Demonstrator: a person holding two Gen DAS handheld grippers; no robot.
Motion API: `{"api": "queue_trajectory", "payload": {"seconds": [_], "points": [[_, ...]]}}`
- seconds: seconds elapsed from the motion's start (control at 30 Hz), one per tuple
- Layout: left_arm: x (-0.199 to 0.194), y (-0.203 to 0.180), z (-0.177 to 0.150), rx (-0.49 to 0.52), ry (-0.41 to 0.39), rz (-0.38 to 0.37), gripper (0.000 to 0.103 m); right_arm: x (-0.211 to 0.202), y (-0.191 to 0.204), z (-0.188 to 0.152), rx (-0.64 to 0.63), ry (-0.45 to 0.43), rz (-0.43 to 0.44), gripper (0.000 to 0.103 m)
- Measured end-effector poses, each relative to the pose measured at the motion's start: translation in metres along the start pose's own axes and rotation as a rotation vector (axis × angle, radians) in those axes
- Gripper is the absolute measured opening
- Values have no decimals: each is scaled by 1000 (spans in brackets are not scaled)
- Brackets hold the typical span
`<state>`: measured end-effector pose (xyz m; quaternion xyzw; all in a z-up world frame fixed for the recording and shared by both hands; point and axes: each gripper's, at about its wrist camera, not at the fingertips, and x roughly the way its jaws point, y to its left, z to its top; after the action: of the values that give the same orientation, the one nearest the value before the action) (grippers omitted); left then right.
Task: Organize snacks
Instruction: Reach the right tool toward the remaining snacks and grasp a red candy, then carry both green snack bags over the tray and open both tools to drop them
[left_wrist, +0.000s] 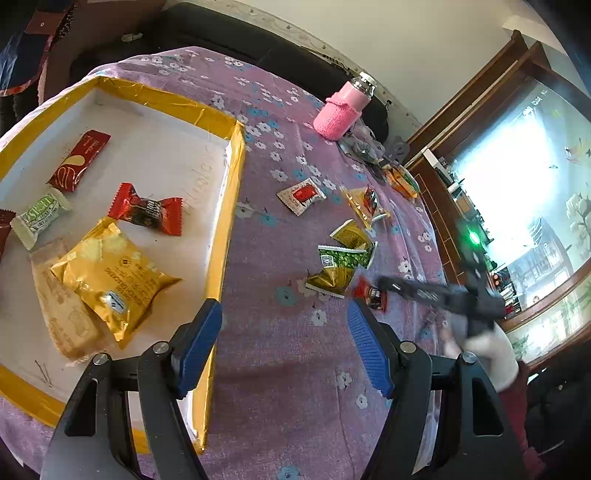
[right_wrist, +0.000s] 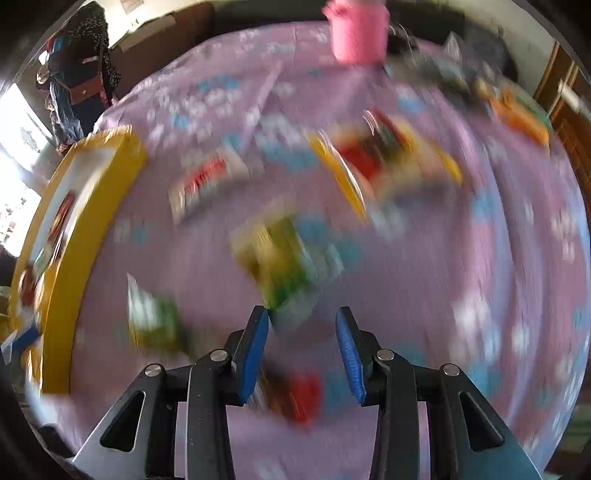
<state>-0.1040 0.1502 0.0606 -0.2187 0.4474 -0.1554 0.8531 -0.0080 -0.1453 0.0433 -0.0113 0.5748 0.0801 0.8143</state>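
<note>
The gold-rimmed tray lies on the purple floral tablecloth, holding a gold packet with its long axis running diagonally. Right of the tray, loose green sachets lie scattered. A pink-sleeved bottle stands beyond. Left gripper is spread open, empty, astride the tray's rim; right gripper likewise open over the blurred sachets.
</note>
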Motion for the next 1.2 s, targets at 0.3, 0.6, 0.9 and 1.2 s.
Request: {"api": "queue_trajectory", "payload": {"seconds": [0.3,0.6,0.9,1.2], "points": [[9,-48,-14,146,24,-9,70,-35,-14,-22,-23,-263,56,57],[-4,-52,-15,187,-8,63,70,20,56,35,-233,-240,-53,64],[31,-62,-8,231,50,80,70,11,27,15,-87,-271,47,46],[101,-86,10,324,95,171,70,1,-18,8,102,-349,220,45]]}}
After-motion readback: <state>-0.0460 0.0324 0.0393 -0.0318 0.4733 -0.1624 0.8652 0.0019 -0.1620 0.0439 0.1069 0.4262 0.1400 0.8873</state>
